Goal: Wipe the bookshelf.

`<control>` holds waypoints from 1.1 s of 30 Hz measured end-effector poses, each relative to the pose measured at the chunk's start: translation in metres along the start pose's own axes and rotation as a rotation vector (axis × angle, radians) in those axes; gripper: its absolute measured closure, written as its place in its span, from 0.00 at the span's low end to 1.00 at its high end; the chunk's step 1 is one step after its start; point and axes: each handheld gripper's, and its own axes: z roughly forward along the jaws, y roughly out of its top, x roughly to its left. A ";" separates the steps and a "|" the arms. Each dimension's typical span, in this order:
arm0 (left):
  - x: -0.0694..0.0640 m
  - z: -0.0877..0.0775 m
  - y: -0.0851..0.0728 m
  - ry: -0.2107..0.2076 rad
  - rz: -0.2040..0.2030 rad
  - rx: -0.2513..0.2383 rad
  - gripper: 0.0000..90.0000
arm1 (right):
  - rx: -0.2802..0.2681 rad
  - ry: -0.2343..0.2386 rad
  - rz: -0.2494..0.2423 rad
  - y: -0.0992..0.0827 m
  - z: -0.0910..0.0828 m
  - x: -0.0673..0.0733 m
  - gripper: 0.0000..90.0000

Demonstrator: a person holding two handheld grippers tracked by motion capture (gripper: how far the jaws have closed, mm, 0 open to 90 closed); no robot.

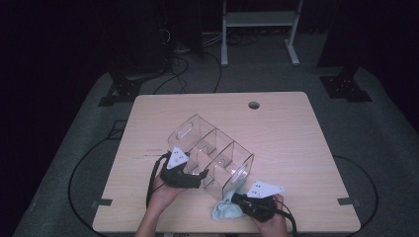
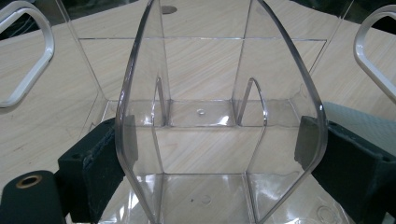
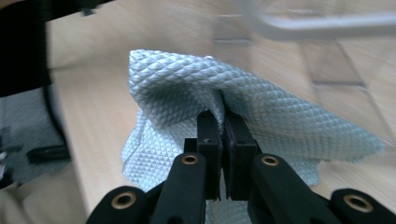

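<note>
Two grippers share the work at lower centre of the frame: the left gripper [image 1: 197,177] clamps the clear organizer [image 1: 212,153] steady, while the right gripper [image 1: 236,200] pinches the wiping cloth [image 1: 222,210].

Dim high view, dark surroundings, blurred right gripper view

**Two black grippers with grey plates**

The left gripper [image 1: 200,175] is black. On top sits a pale grey plate with three corners and small dark dots. A black cable loops from it. Its jaws are thick black blocks with flat, soft-looking pads [image 2: 100,175], and a round brass ring shines near one.

The right gripper [image 3: 223,122] is black too, with the same grey plate and a black cable. Its arms carry round brass rings, and each narrow jaw has one tiny screw hole.
</note>
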 end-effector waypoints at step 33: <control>0.000 -0.001 -0.001 -0.014 0.006 0.002 0.11 | -0.006 -0.121 0.068 0.001 -0.012 -0.056 0.96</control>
